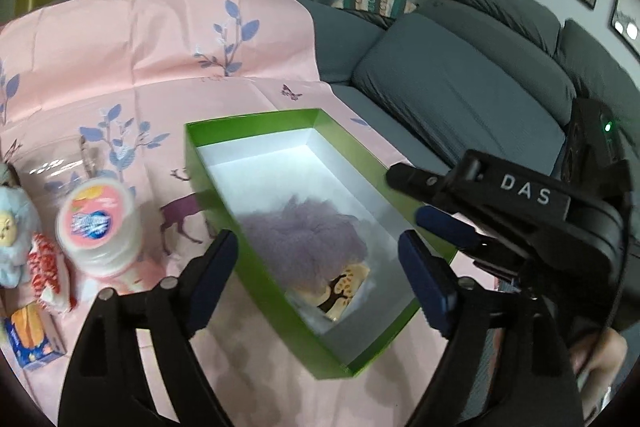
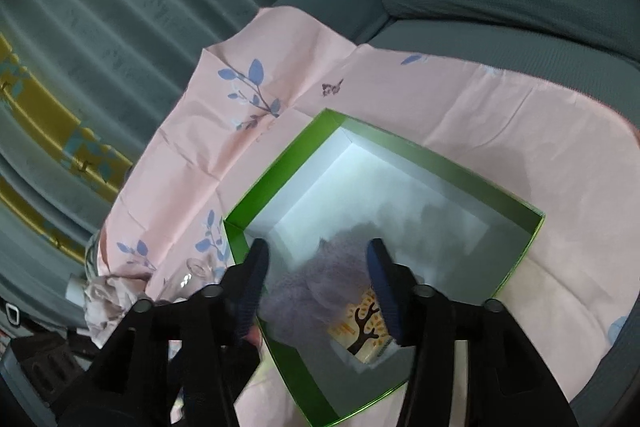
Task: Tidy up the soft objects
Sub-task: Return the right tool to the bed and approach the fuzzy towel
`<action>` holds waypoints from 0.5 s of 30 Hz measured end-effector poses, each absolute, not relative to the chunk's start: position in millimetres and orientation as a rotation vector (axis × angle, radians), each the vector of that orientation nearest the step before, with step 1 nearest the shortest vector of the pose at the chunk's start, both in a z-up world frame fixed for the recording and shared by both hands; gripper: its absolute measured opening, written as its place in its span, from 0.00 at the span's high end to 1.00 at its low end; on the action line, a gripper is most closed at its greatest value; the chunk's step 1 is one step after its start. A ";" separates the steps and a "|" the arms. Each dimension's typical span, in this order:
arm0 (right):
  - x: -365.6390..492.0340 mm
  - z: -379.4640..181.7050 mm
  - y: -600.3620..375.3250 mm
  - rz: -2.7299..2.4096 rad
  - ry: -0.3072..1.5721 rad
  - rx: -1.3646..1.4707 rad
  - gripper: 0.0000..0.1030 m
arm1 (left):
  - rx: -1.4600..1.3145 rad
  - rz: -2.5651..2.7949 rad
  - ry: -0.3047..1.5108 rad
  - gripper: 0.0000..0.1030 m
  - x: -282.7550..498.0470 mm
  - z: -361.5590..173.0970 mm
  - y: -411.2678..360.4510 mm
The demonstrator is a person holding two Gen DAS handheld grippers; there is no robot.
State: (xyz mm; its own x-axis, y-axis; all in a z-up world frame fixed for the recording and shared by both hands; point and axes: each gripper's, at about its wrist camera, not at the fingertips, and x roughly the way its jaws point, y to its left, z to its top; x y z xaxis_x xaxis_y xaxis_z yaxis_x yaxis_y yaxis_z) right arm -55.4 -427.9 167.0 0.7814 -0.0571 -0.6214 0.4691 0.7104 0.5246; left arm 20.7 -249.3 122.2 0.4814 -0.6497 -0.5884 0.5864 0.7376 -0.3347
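Purple mesh pouf (image 1: pixel 304 239) lies loose in green box (image 1: pixel 256 219) beside a patterned pack (image 1: pixel 344 287); both my tongs, left (image 1: pixel 320 267) and right (image 2: pixel 316 283), stand released over it, empty. I'd lift clear of the rim, then fetch the plush toy (image 1: pixel 12 227) on the pink cloth (image 1: pixel 140 47).

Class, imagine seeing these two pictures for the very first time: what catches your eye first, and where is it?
The bright green box with its white inside stands out at the centre of the pink printed cloth. Inside it lies a fluffy purple puff beside a tree-patterned item. The left gripper hovers open above it.
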 end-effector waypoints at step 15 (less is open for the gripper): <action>-50.1 198.9 -381.0 -0.215 0.549 0.613 0.06 | -0.221 -0.495 0.715 0.01 -2.1 139.9 -102.2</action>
